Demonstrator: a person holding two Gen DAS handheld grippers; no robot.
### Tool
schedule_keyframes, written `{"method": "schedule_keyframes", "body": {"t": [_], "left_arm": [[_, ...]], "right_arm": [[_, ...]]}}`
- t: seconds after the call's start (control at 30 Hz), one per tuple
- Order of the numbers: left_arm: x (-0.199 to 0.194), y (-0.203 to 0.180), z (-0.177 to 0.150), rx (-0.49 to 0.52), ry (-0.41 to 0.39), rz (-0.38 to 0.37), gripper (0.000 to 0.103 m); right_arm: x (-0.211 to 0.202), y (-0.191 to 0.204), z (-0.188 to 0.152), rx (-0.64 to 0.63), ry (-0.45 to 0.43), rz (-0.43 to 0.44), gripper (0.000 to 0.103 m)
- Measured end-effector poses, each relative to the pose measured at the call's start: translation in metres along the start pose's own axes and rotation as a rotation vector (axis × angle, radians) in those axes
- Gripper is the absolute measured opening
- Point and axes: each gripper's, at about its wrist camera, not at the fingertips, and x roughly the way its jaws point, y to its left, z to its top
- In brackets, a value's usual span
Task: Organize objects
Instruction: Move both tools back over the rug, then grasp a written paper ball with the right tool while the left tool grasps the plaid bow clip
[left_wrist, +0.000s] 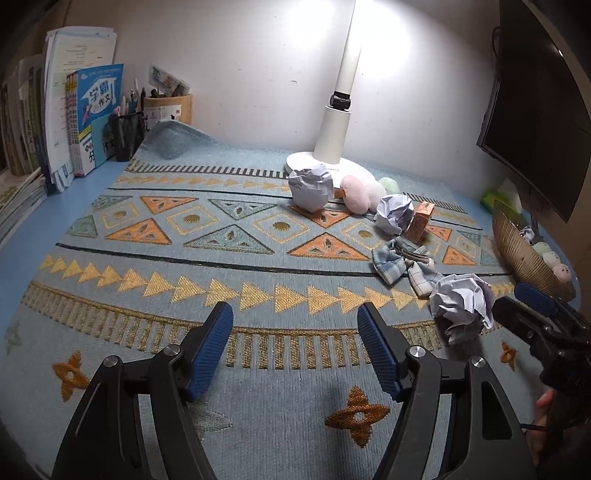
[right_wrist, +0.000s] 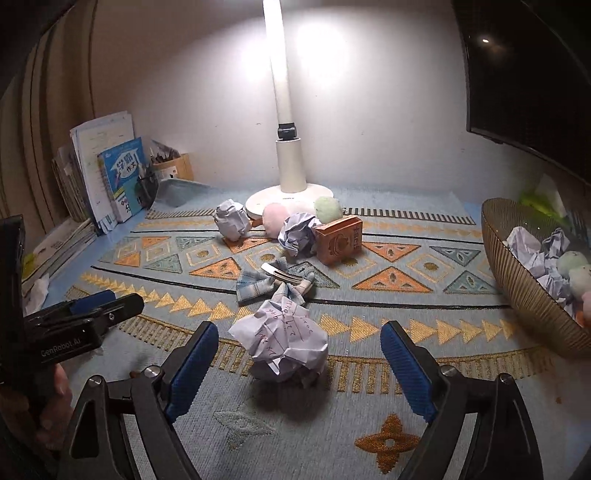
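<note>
In the left wrist view, your left tool (left_wrist: 295, 347) hovered over bare patterned cloth (left_wrist: 221, 236) on the surface, its blue pads apart with nothing between them. The nearest crumpled paper ball (left_wrist: 461, 304) lay to its right, just ahead of your right tool (left_wrist: 532, 314), whose state could not be read from this angle. Two more paper balls, plush eggs, a small orange box (left_wrist: 419, 221) and a checked rag lay farther back near the lamp base (left_wrist: 321, 164). In the right wrist view, your right tool (right_wrist: 299, 362) stood with its jaws spread wide and empty, and the paper ball (right_wrist: 282, 341) sat centred in the gap, touching neither pad. The ribbed bowl (right_wrist: 517, 280) at the right edge already held paper and plush eggs, so it was probably the destination. To have done this step well, you would have lowered the tool until both pads flanked the widest part of the ball, kept the pads clear of the cloth, and closed gently, since crumpled paper yields and can slip. Your left tool (right_wrist: 92, 306) was best kept aside, clear of the path to the bowl.
</note>
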Motion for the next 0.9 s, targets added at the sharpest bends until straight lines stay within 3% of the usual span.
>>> {"method": "schedule_keyframes", "body": {"t": [0.03,0.17,0.47,0.6,0.67,0.73,0.8,0.9], "left_arm": [[-0.001,0.002,0.0,-0.011,-0.003,-0.005,0.068],[-0.001,0.009,0.0,-0.046,-0.004,-0.024,0.068],[0.0,0.008,-0.001,-0.047,0.002,-0.035,0.068],[0.004,0.005,0.001,-0.026,0.029,-0.027,0.068],[0.007,0.002,0.005,-0.009,0.047,-0.017,0.068],[0.01,0.0,0.015,-0.009,0.053,-0.018,0.068],[0.01,-0.004,0.031,-0.015,0.04,-0.043,0.068],[0.026,-0.022,0.05,0.022,0.1,-0.159,0.068]], "right_arm": [[0.002,-0.004,0.0,0.023,0.007,0.001,0.1],[0.01,-0.018,0.001,0.095,0.052,0.024,0.1],[0.044,-0.013,0.001,0.075,0.219,0.05,0.1],[0.048,-0.011,0.008,0.086,0.226,0.093,0.099],[0.053,-0.005,0.011,0.059,0.238,0.093,0.092],[0.061,-0.001,0.01,0.025,0.264,0.072,0.069],[0.066,-0.002,0.007,0.016,0.29,0.091,0.055],[0.051,-0.008,0.007,-0.027,0.226,0.028,0.052]]}}
